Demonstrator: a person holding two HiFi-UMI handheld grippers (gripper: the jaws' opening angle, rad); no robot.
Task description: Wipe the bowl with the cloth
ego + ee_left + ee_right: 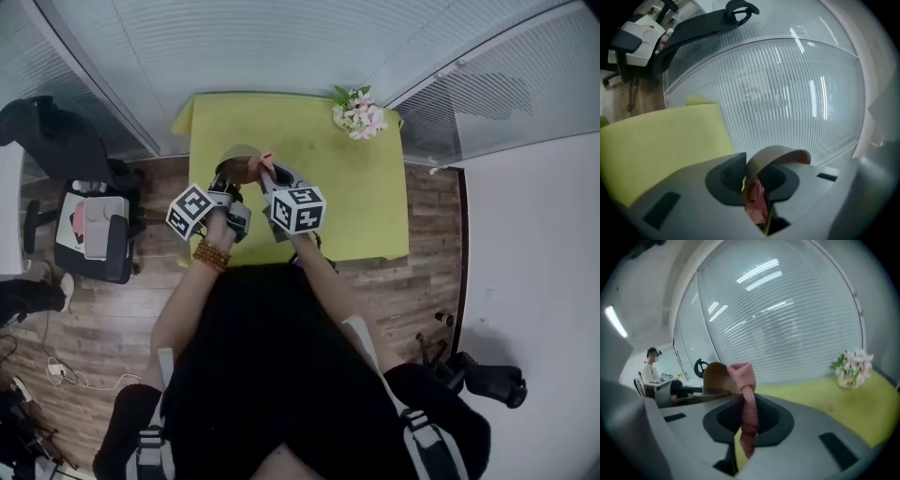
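Your left hand-held gripper [758, 183] pinches the stiff bowl [777, 153] by its rim (probably slick, so hold firm). Your right hand-held gripper [749, 420] clamps the limp cloth [743, 376].

This looks like an office. Glass partition walls [281, 47] with fine horizontal blinds close off the corner, and beyond them a person [651, 373] sits at a desk [663, 380]. A wheeled office chair [94, 230] stands on wood-look flooring [103, 328], beside a bench [366, 206] draped in yellow-green, with a small pot of flowers [359, 114].
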